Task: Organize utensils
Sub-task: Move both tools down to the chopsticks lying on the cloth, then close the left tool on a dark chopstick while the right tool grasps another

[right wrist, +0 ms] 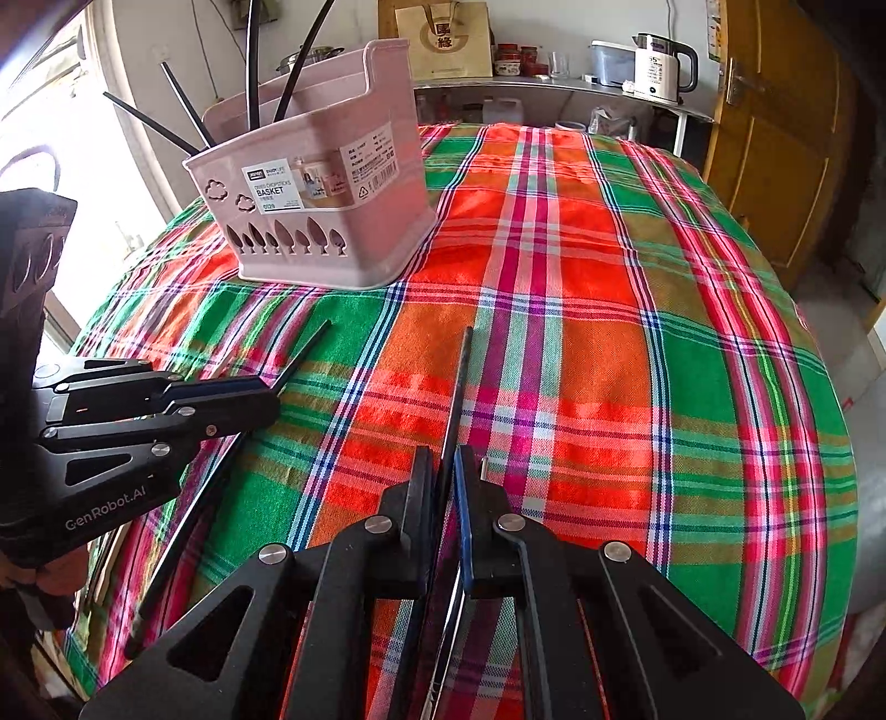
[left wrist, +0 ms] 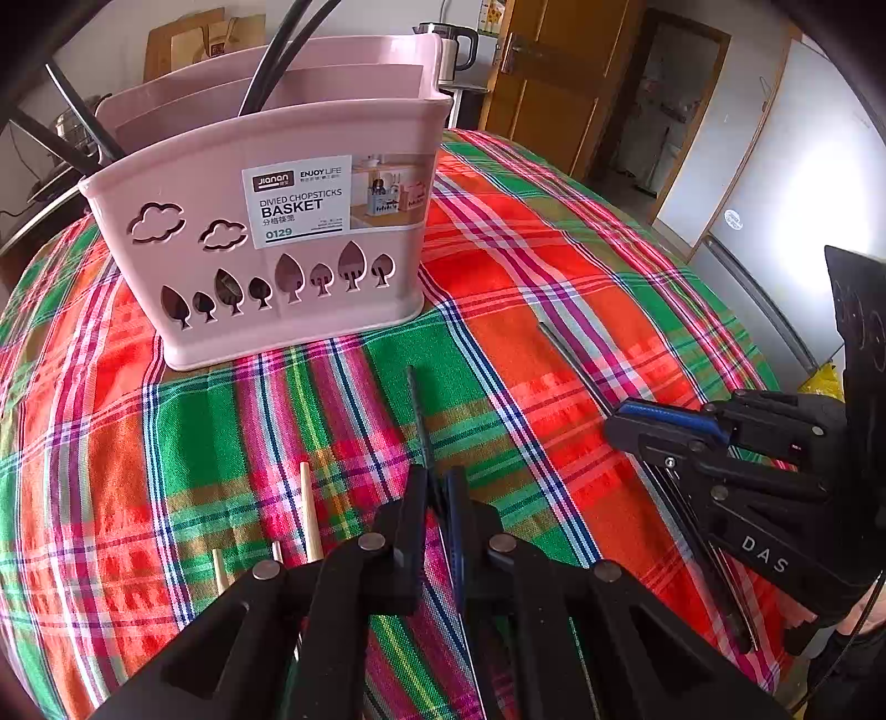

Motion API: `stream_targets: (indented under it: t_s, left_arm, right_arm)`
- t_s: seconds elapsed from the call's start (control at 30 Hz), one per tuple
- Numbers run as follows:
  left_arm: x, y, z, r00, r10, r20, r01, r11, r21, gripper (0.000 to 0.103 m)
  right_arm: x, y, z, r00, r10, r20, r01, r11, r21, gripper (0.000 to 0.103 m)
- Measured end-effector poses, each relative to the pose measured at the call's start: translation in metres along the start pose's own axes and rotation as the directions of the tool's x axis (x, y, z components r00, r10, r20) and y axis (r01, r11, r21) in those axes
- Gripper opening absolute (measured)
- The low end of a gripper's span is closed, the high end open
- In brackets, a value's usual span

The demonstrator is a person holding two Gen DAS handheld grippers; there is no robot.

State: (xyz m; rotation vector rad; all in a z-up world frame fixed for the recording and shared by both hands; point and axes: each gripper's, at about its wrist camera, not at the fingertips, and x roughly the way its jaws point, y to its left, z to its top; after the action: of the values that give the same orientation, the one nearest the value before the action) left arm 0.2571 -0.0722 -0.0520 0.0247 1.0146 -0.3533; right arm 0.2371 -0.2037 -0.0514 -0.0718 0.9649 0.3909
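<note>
left wrist view shows several dark utensils (left wrist: 88,124) already in the pink basket (left wrist: 277,232), both the left gripper (left wrist: 437,498) and right gripper (right wrist: 443,476) each pinching a dark chopstick (left wrist: 416,410), wooden chopsticks (left wrist: 310,515) left on the cloth (left wrist: 554,249).

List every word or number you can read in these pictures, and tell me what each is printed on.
"Jianan", "ENJOY LIFE", "DIVIED CHOPSTICKS BASKET", "0129": sticker on the pink basket.
"DAS": right hand-held gripper, on its body.
"GenRobot.AI": left hand-held gripper, on its body.
"55": white kettle.
Chinese characters on the brown paper bag, the side barcode label and the sticker's small print: too small to read.
</note>
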Motion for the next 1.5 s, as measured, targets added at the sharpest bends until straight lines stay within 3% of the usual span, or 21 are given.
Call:
stream_targets:
  t_s: [0.47, 0.63, 0.93, 1.17, 1.5]
  left_arm:
    - [0.005, -0.004, 0.008, 1.0, 0.029, -0.011, -0.029, 1.0, 0.007, 0.007]
    - [0.003, -0.002, 0.011, 1.0, -0.001, -0.01, 0.0, 1.0, -0.012, 0.005]
    - [-0.057, 0.008, 0.026, 0.991, -0.056, 0.122, 0.06, 0.997, -0.037, 0.005]
    - [-0.117, 0.015, 0.037, 0.968, -0.08, 0.237, 0.089, 0.996, -0.028, 0.005]
    - [-0.164, 0.013, 0.04, 0.942, -0.089, 0.325, 0.097, 0.995, -0.008, 0.005]
  right_arm:
    - [0.013, -0.004, 0.019, 1.0, 0.008, -0.024, -0.007, 1.0, 0.022, 0.006]
    - [0.009, -0.001, 0.02, 1.0, 0.016, -0.008, -0.015, 0.999, 0.03, 0.006]
    - [-0.038, 0.01, 0.033, 0.992, 0.054, 0.118, -0.058, 0.998, 0.024, 0.005]
    - [-0.087, 0.019, 0.049, 0.967, 0.075, 0.244, -0.079, 0.997, 0.007, 0.005]
    - [-0.132, 0.03, 0.057, 0.933, 0.076, 0.352, -0.073, 0.997, -0.022, 0.005]
